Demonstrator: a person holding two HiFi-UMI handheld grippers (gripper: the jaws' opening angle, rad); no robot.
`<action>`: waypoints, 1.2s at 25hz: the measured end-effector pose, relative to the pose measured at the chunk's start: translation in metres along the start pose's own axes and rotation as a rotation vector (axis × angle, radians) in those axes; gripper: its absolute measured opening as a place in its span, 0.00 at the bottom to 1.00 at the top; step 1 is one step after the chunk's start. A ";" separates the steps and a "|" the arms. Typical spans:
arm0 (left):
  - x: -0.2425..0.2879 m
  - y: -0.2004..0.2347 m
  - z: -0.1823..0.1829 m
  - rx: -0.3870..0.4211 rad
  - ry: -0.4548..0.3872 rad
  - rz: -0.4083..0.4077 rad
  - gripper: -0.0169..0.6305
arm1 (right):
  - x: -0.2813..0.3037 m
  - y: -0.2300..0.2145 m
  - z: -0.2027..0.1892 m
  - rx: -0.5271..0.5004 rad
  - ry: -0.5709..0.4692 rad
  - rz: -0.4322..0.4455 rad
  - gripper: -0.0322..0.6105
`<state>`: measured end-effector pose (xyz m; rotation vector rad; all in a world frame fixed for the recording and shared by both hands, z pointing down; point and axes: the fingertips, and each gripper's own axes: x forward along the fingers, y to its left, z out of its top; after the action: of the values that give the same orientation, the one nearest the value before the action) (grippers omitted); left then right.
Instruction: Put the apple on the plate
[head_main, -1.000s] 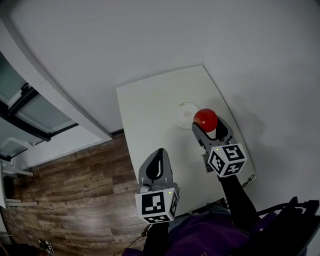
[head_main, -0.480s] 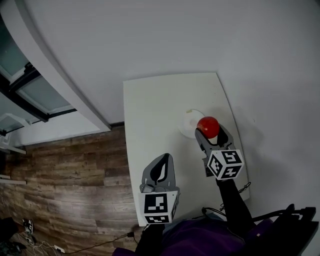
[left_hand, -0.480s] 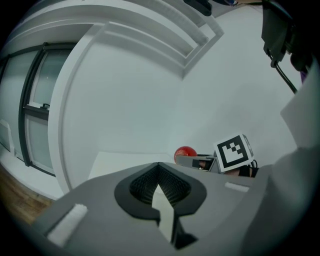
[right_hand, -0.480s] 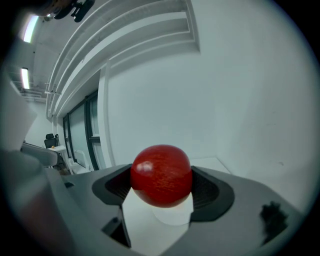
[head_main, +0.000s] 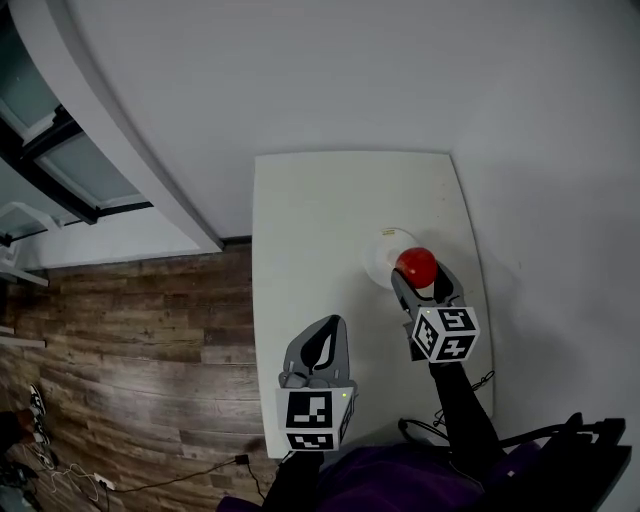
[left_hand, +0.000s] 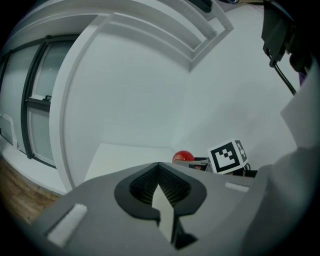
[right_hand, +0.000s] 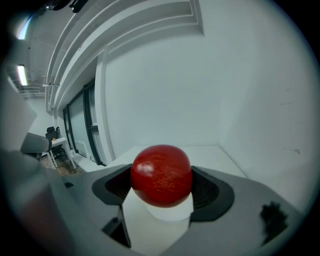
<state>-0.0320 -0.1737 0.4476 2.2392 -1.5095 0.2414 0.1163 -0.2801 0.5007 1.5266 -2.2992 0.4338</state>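
A red apple (head_main: 416, 265) sits between the jaws of my right gripper (head_main: 421, 280), which is shut on it. It hangs over the near right edge of a small white plate (head_main: 383, 254) on the white table (head_main: 300, 220). In the right gripper view the apple (right_hand: 161, 174) fills the gap between the dark pads, with the plate (right_hand: 168, 214) just beneath it. My left gripper (head_main: 319, 332) hovers over the table's near left part, shut and holding nothing. From the left gripper view, the apple (left_hand: 183, 156) shows beside the right gripper's marker cube (left_hand: 228, 156).
The table stands in a corner, with white wall behind it and along its right side. Wooden floor (head_main: 130, 320) lies to the left, below a window with a dark frame (head_main: 60, 165). A dark cable (head_main: 200, 475) runs on the floor near the table's front.
The head view has swung, so the table sits more squarely in it. My right gripper still holds the apple at the plate's edge. The left gripper has hardly moved.
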 end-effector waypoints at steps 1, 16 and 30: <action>0.002 0.001 -0.001 0.007 0.006 0.002 0.04 | 0.004 -0.001 -0.003 0.002 0.008 0.000 0.59; 0.003 0.006 -0.018 -0.013 0.068 0.011 0.04 | 0.023 -0.006 -0.037 0.003 0.101 -0.012 0.59; 0.006 0.004 -0.025 -0.047 0.096 0.011 0.04 | 0.031 -0.014 -0.060 0.019 0.154 -0.028 0.59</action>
<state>-0.0314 -0.1689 0.4729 2.1522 -1.4632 0.3092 0.1251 -0.2852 0.5687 1.4782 -2.1594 0.5478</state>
